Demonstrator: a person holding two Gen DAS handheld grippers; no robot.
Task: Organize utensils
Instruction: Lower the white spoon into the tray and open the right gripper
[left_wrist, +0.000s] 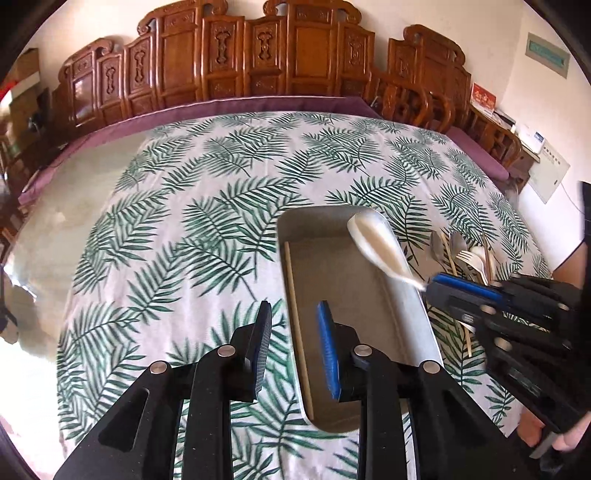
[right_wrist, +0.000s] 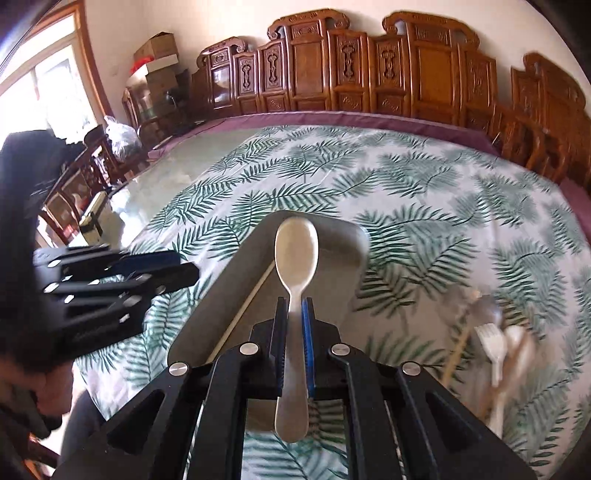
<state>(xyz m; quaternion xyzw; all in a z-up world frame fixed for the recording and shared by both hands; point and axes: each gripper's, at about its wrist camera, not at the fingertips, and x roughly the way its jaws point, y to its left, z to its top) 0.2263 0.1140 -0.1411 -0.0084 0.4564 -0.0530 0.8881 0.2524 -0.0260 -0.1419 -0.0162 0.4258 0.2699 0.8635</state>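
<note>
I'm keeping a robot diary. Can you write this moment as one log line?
right hand-held gripper: shut on spoon | spoon: above tray | left hand-held gripper: open | tray holds: chopstick | pile: beside tray

Glossy metal spoon (right_wrist: 296, 254); matt grey tray (left_wrist: 332, 266); printed cloth (left_wrist: 184, 221).

From my feed I can read nothing. A green wall plaque (left_wrist: 547, 53), a red card (left_wrist: 484, 98) on the wooden furniture and a white wall panel (left_wrist: 546, 173) carry marks, but all are too small and blurred to make out.
</note>
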